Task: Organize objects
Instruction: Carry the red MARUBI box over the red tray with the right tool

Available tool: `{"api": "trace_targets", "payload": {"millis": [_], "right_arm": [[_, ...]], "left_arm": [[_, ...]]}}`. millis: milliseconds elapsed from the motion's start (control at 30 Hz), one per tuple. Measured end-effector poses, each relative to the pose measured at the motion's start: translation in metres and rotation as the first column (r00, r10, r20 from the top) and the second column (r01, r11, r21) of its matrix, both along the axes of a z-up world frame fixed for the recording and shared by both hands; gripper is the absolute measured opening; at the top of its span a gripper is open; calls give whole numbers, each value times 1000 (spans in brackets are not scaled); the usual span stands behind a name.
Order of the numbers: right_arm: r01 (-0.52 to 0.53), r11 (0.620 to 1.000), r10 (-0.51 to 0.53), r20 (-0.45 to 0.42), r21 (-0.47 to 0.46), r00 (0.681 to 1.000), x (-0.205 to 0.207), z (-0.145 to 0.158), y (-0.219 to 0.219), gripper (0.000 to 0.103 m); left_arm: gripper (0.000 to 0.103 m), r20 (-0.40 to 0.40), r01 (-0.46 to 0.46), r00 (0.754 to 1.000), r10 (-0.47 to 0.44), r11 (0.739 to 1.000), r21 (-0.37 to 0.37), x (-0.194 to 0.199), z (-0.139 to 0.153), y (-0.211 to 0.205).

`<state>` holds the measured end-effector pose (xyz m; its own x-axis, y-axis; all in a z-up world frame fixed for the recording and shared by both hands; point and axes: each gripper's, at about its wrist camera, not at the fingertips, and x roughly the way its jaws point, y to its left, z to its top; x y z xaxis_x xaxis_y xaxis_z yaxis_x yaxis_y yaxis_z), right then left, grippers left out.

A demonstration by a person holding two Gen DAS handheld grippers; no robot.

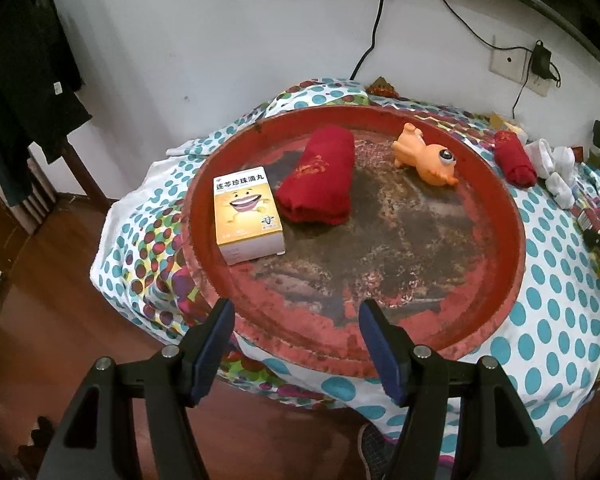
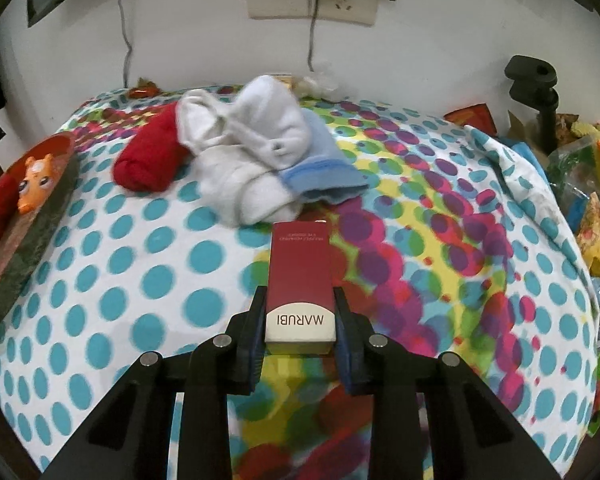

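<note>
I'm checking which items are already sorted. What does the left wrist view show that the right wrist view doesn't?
Only the left wrist view shows the yellow medicine box on the round red tray, and the open, empty left hand-held gripper.

Only the right wrist view shows the right hand-held gripper shut on the dark red MARUBI box, plus the blue sock.

Both show the orange toy, the red roll on the tray, the red roll on the cloth, the white socks and the dotted cloth.
</note>
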<state>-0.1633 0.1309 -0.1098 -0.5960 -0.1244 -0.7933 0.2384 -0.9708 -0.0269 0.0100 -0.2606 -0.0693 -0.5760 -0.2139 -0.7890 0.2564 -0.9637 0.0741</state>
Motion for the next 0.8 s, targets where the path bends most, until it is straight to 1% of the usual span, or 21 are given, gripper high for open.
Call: {"api": "trace_targets", "payload": {"millis": [67, 200, 367, 467, 667, 800], "right_arm": [[-19, 1000, 19, 6, -4, 1000, 7, -1, -6, 27], [-69, 997, 69, -3, -16, 998, 19, 3, -25, 27], [-145, 989, 144, -15, -31, 989, 33, 13, -61, 27], [-193, 980, 192, -24, -49, 981, 38, 21, -81, 27], [-292, 955, 289, -48, -55, 956, 57, 38, -125, 27], [-342, 937, 339, -58, -65, 939, 53, 45, -148, 27]], "left_arm": [[66, -6, -10, 1000, 10, 1000, 11, 1, 0, -4], [66, 3, -29, 1000, 29, 1000, -6, 1, -3, -9], [66, 4, -35, 999, 35, 999, 5, 2, -4, -12], [66, 0, -40, 999, 40, 999, -11, 2, -4, -12], [66, 7, -48, 999, 48, 999, 1, 3, -5, -15], [66, 9, -60, 998, 60, 998, -7, 4, -5, -17]]}}
